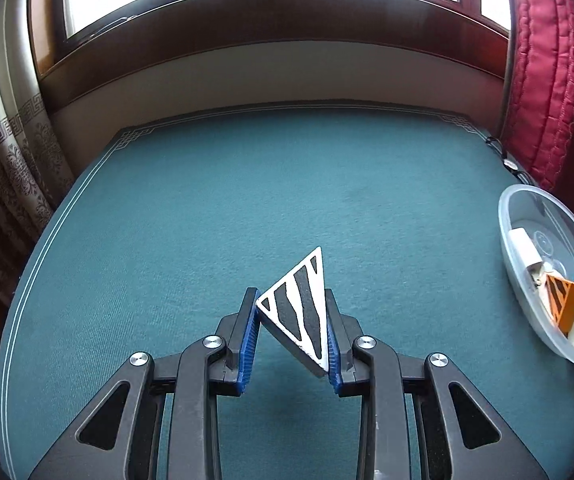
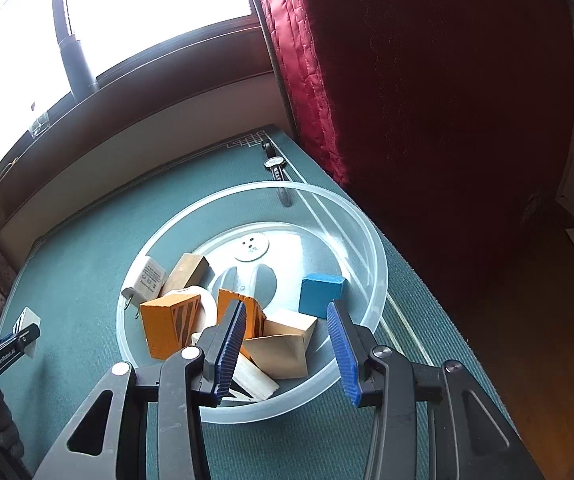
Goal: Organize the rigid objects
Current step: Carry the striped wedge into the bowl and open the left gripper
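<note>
My left gripper is shut on a white triangular block with black stripes, held above the green table mat. A clear plastic bowl holds an orange striped block, a second orange block, a blue block, tan wooden blocks, a white charger and a white piece. My right gripper is open and empty, just above the bowl's near side. The bowl also shows at the right edge of the left wrist view. The left gripper and its block appear at the far left.
A wristwatch lies on the mat beyond the bowl, by a red quilted curtain. A window sill and wall run along the table's far edge. A patterned curtain hangs at the left. The mat's right edge drops to a wooden floor.
</note>
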Tool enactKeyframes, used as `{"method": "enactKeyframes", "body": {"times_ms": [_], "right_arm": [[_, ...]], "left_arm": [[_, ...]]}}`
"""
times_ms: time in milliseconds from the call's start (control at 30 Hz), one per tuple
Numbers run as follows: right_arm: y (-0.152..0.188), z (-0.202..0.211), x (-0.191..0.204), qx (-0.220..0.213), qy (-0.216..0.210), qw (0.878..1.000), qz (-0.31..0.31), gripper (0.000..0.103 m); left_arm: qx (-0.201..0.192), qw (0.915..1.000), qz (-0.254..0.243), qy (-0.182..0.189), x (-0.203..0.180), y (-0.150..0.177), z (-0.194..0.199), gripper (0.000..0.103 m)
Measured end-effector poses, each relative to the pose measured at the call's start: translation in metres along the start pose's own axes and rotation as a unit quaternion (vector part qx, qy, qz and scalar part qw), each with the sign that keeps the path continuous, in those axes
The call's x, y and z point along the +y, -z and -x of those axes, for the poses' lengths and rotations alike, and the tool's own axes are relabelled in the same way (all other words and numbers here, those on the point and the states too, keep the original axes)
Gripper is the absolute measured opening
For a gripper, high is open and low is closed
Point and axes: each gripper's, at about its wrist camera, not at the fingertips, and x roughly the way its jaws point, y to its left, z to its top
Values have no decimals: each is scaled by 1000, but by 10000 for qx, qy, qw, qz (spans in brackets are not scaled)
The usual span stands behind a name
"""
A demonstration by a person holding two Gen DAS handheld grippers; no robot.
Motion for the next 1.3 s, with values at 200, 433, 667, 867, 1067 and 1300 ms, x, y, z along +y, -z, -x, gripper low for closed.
{"method": "enactKeyframes", "body": {"times_ms": [200, 433, 667, 867, 1067, 1300], "right_arm": [[0, 7, -18, -30, 0, 9999, -97, 45], [2, 9, -33, -20, -41, 9998, -172, 45], [3, 6, -45, 31, -107, 9995, -288, 45], [4, 4, -52, 76, -188, 9990, -408, 45], [3, 3, -55, 101, -223, 9986, -462, 45], [4, 2, -56, 120, -214, 9985, -487, 45]], "left_arm": [[-149, 9988, -358, 293, -46, -14, 12, 30], [-217, 9943, -809, 660, -103, -27, 20, 30], [-213, 9894, -1124, 898, -151, -42, 19, 30], [-228, 9851, -1360, 1029, -186, -48, 17, 30], [-223, 9829, -1449, 1117, -209, -51, 14, 30], [-208, 9818, -1472, 1184, -218, -52, 15, 34]]}}
